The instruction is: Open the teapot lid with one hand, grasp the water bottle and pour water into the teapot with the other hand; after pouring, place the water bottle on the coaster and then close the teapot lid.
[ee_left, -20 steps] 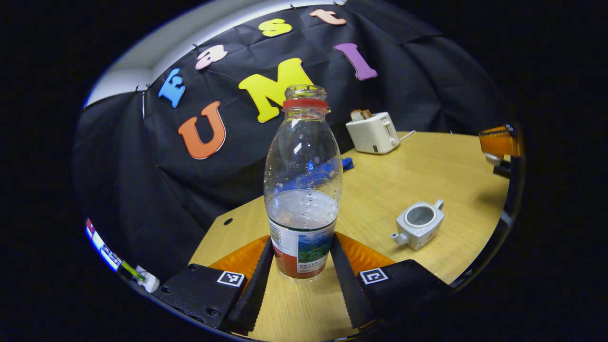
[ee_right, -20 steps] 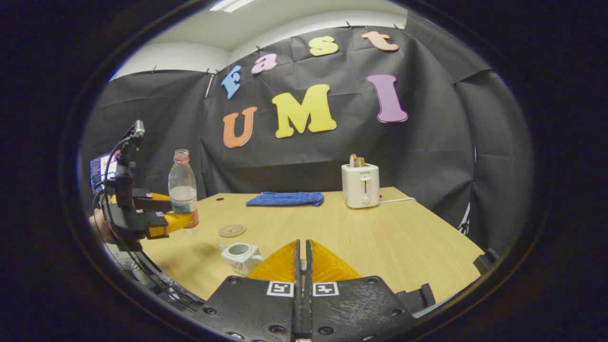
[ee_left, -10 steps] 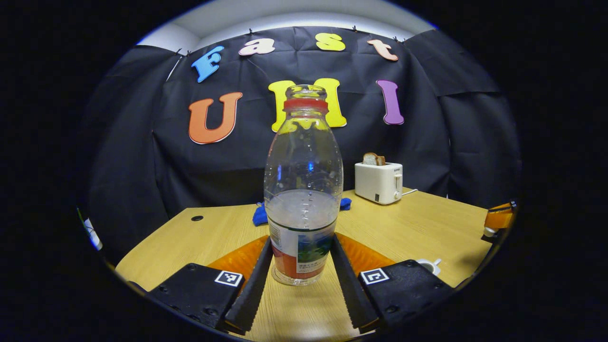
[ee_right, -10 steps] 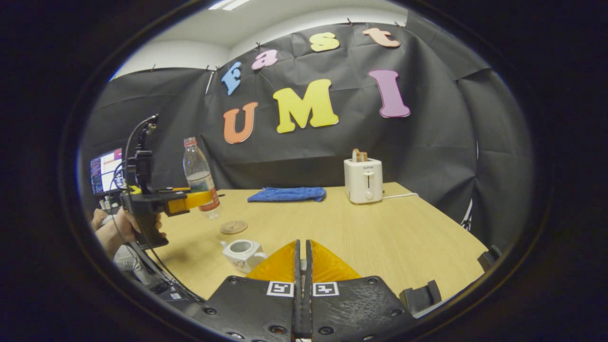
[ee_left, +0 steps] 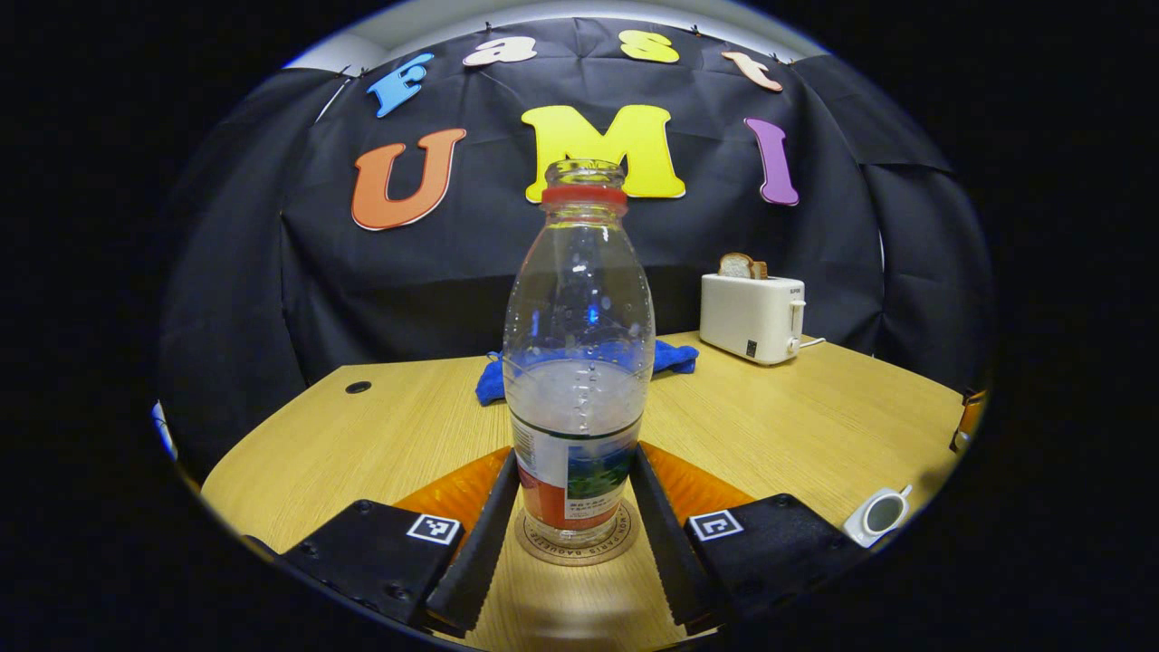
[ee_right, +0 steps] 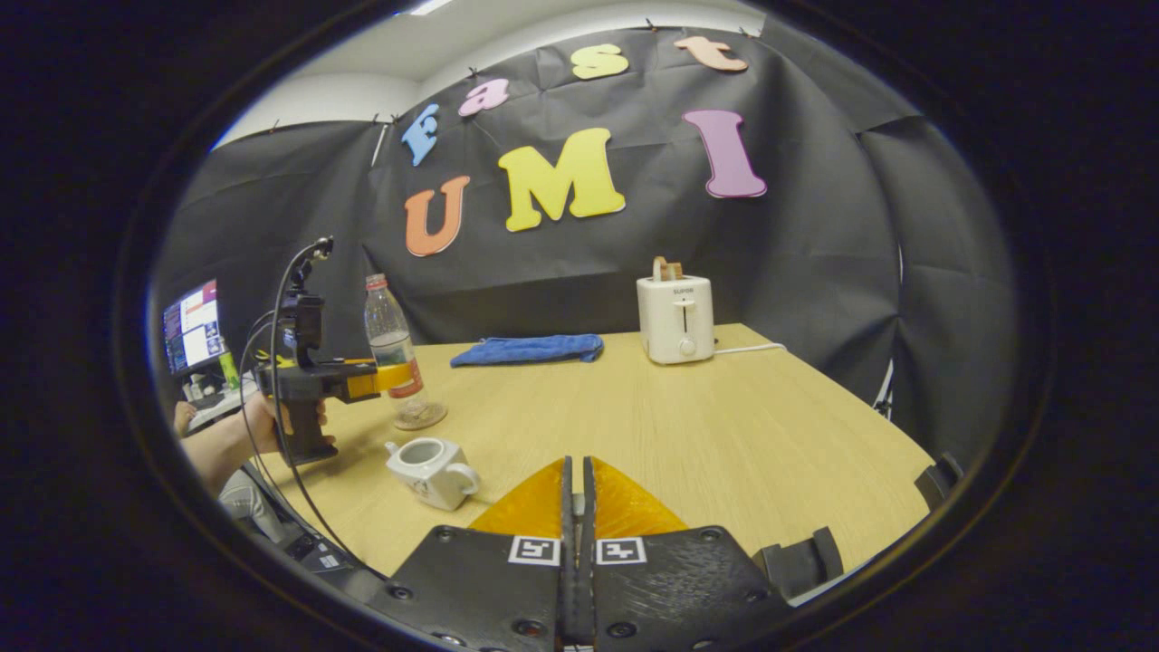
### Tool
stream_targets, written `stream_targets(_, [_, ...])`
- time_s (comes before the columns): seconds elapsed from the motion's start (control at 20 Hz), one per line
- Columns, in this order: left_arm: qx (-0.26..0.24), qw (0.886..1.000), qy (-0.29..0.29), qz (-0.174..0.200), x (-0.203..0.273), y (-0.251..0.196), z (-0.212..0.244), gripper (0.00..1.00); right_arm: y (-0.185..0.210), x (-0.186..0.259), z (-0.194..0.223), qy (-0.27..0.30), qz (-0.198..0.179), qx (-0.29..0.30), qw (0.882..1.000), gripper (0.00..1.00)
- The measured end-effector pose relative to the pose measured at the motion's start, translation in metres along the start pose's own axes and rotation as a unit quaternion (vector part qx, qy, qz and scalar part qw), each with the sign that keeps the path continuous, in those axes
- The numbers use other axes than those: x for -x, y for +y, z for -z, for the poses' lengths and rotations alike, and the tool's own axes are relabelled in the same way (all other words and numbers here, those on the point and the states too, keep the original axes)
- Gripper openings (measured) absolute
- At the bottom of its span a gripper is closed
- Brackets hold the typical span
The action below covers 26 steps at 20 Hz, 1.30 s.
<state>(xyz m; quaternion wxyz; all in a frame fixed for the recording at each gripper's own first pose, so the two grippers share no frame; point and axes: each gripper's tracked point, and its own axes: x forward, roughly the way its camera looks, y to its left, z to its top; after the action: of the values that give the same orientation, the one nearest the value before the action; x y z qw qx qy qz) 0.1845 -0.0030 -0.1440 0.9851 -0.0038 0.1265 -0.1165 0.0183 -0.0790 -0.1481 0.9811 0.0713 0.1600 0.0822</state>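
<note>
Bottle (ee_left: 579, 362) has come down onto the coaster (ee_left: 577, 549), bottom centre, left gripper (ee_left: 572, 534) pinching its label. Teapot (ee_right: 429, 469) sits lidless lower left; right gripper (ee_right: 575, 507) pressed together.

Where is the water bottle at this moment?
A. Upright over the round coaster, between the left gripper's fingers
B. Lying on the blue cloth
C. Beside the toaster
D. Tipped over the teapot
A: the water bottle stands upright over the coaster, with the left gripper around it.
</note>
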Motion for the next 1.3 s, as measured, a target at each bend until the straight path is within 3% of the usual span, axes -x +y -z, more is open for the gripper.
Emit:
stream_targets(0.5, [0.014,1.000,0.006,-0.005,0.000,0.002,0.009,0.79,0.002,-0.002,0.004,0.004,-0.001,0.000,1.000,0.00])
stream_targets(0.6, [0.015,1.000,0.010,-0.002,0.002,0.001,0.009,0.85,0.003,-0.002,0.003,0.003,-0.002,0.001,1.000,0.00])
stream_targets(0.65, [0.016,1.000,0.015,-0.003,0.004,0.001,0.011,0.96,0.004,-0.001,0.003,0.002,-0.003,0.002,1.000,0.00])
stream_targets(0.75, [0.023,1.000,0.017,-0.003,0.009,0.001,0.012,1.00,0.008,0.000,0.002,0.002,-0.004,0.004,1.000,0.00])
stream_targets(0.95, [0.041,0.998,0.038,-0.025,0.033,0.008,0.024,1.00,0.019,0.003,-0.008,-0.008,-0.010,0.012,1.000,0.00])
stream_targets(1.3, [0.054,0.996,-0.026,-0.067,0.106,0.033,-0.002,1.00,0.074,-0.012,-0.037,-0.033,-0.051,0.042,0.997,0.00])
